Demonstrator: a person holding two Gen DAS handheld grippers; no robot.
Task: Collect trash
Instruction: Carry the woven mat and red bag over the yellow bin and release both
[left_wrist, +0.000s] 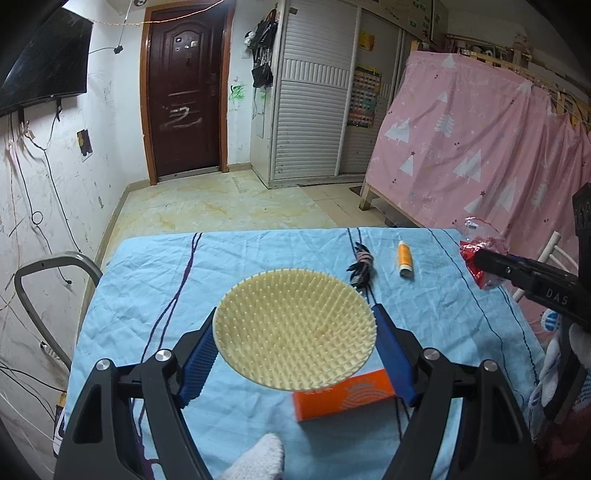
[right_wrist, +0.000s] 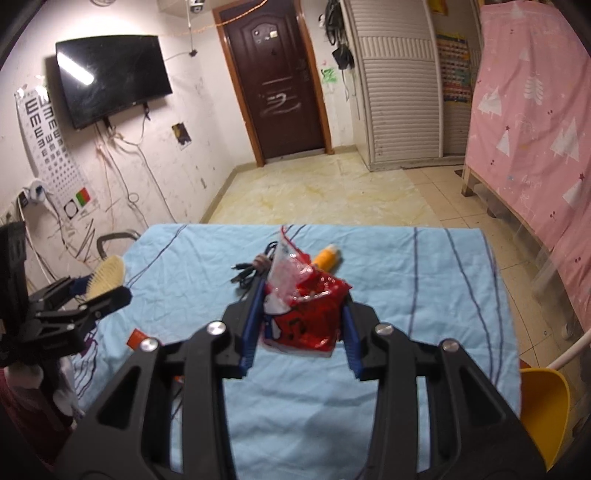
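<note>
My left gripper (left_wrist: 295, 332) is shut on a round cream bristle brush (left_wrist: 295, 328) and holds it above the blue-clothed table (left_wrist: 155, 295). It shows at the left of the right wrist view (right_wrist: 107, 275). My right gripper (right_wrist: 301, 314) is shut on a crumpled red and clear snack wrapper (right_wrist: 303, 310), lifted above the table. In the left wrist view the wrapper (left_wrist: 480, 254) hangs at the table's right edge. An orange box (left_wrist: 343, 398) lies under the brush.
A small orange bottle (left_wrist: 404, 258) and a coiled dark cable (left_wrist: 362, 266) lie at the table's far side. A yellow bin (right_wrist: 543, 406) stands right of the table. A grey chair frame (left_wrist: 51, 280) is at the left, a pink curtain (left_wrist: 480, 147) at the right.
</note>
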